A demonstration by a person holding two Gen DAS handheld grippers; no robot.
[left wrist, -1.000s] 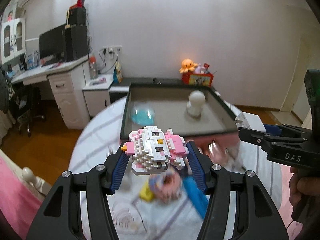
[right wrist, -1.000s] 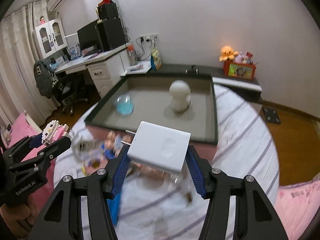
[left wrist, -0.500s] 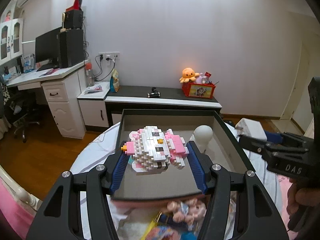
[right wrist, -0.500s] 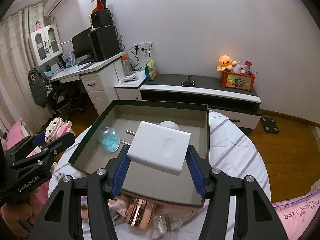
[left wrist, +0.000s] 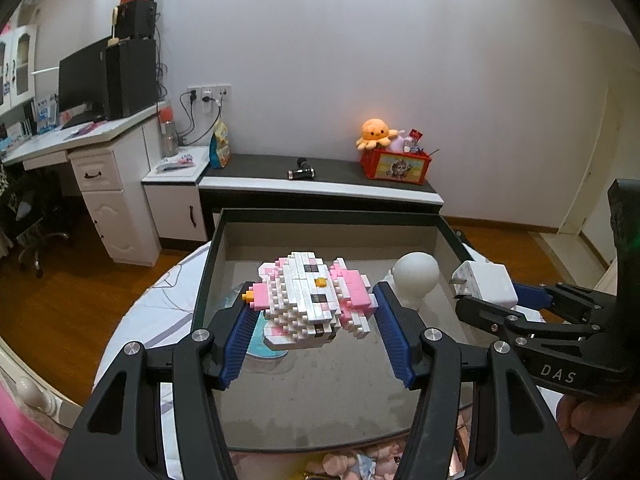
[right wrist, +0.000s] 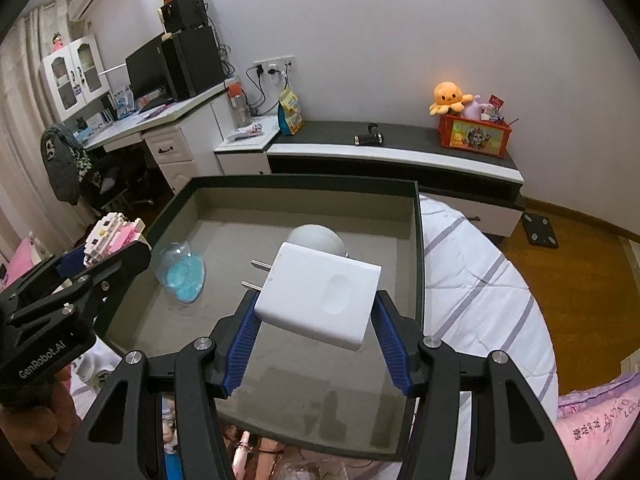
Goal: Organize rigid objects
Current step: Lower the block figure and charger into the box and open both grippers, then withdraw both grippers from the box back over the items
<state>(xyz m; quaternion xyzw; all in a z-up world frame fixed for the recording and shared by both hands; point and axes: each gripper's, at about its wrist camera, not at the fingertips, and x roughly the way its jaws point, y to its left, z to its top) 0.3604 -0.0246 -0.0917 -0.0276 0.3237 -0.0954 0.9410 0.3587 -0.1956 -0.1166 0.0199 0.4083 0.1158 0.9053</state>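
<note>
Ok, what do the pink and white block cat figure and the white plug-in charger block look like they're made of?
The pink and white block cat figure, held in the left gripper, looks like hard glossy plastic: small studded bricks with sharp edges. The white plug-in charger block, held in the right gripper, looks like smooth matte moulded plastic, with two bare metal-looking prongs.

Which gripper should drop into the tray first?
Left, probably. Its brick cat hangs over bare floor in the tray; the right gripper's charger sits just before the white ball.
</note>
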